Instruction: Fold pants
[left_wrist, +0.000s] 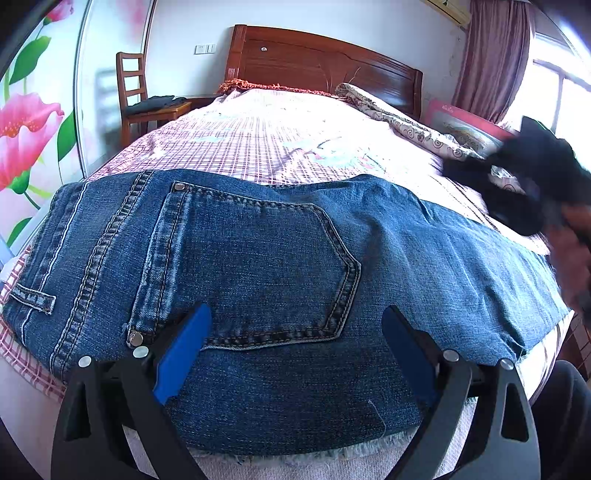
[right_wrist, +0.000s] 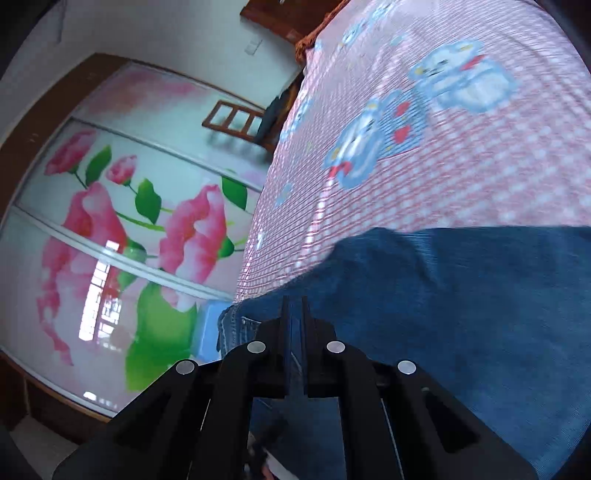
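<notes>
Blue denim pants (left_wrist: 258, 258) lie folded across the near edge of the bed, back pocket up, frayed hem at the front. My left gripper (left_wrist: 297, 325) is open just above the denim, its blue fingers (left_wrist: 184, 350) either side of the pocket's lower edge, holding nothing. In the right wrist view the pants (right_wrist: 461, 314) lie on the pink checked sheet. My right gripper (right_wrist: 294, 306) has its fingers nearly together above the denim, with nothing visibly between them. It shows as a dark blur at the right of the left wrist view (left_wrist: 517, 184).
The bed (left_wrist: 277, 129) has a pink checked sheet, a wooden headboard (left_wrist: 317, 59) and a rolled quilt (left_wrist: 399, 114) at the right. A wooden chair (left_wrist: 144, 103) stands at the left. A flowered wardrobe (right_wrist: 129, 240) runs along the bed's left side.
</notes>
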